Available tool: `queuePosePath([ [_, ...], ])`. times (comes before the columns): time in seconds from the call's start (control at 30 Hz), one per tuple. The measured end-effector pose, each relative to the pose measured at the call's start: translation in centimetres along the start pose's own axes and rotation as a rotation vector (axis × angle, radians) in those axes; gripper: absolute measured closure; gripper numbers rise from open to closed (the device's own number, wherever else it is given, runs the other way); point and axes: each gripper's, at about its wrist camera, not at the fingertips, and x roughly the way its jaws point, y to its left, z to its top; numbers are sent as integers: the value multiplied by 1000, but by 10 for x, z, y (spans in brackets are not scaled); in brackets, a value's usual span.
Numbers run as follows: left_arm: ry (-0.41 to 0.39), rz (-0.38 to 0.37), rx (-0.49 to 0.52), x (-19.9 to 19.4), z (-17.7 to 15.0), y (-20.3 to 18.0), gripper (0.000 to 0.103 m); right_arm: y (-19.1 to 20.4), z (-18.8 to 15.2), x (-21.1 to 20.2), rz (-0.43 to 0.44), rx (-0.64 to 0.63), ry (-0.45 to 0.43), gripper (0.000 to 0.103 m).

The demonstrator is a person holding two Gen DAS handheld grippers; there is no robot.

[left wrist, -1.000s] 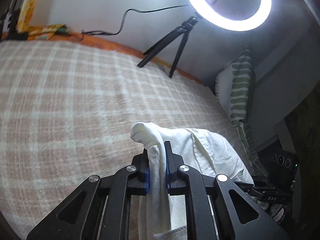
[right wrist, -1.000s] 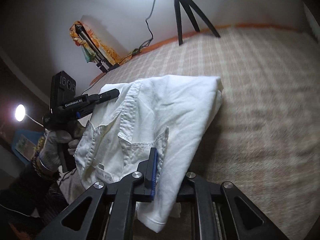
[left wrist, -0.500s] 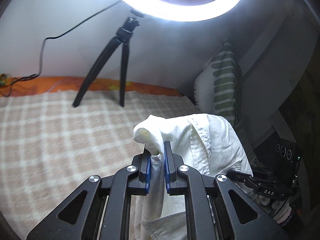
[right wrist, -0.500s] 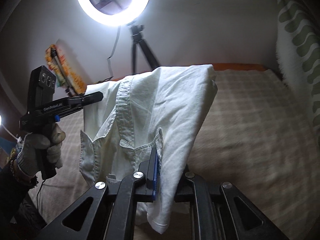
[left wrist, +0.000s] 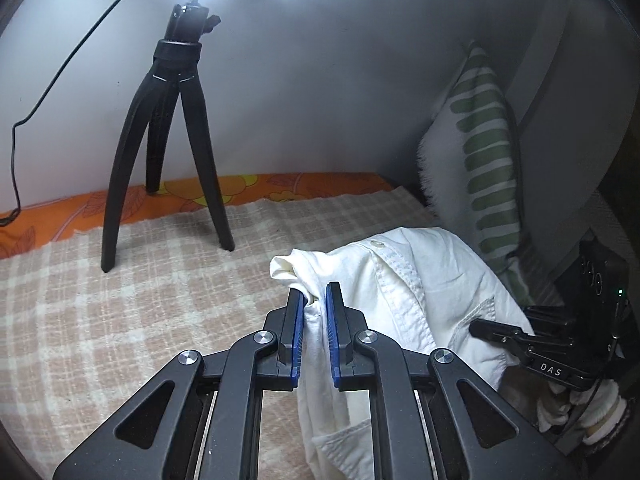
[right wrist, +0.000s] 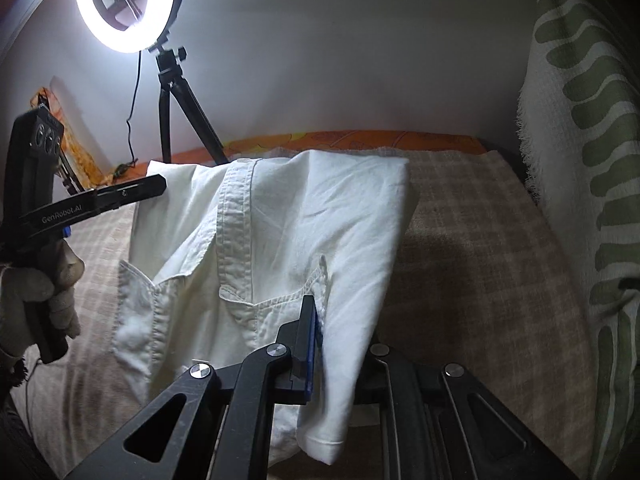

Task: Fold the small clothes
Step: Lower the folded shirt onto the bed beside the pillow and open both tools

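Bed (left wrist: 120,292): covered by a checked blanket, with an orange flowered sheet along the far edge by the wall.
Pillow (right wrist: 580,160): green-striped, propped upright at the right end of the bed.
Ring light (right wrist: 128,4): glowing on a black tripod (left wrist: 172,140) at the far side; it now looms larger than a second ago.
Shirt (right wrist: 280,232): white, buttoned, hanging in the air above the blanket, stretched between both tools. It has been carried toward the far wall.
Left tool (left wrist: 313,308): narrow, pinching a bunched corner of cloth.
Right tool (right wrist: 320,320): narrow, clamped near the armhole seam.
Meaning: the shirt looks ready to be lowered flat for folding.
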Motion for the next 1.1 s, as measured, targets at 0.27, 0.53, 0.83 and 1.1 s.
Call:
queuePosePath([
  [0.27, -35, 87, 99, -26, 0, -9, 93, 5, 3, 5, -217, -1, -5, 72],
  [0.53, -57, 86, 166, -72, -11, -29, 66, 16, 3, -31, -255, 45, -78, 50],
  [0.83, -114, 58, 216, -143, -25, -51, 40, 46, -15, -82, -271, 52, -161, 37],
  [1.1, -173, 75, 255, -207, -46, -64, 27, 85, -37, -112, -269, 48, -224, 17],
])
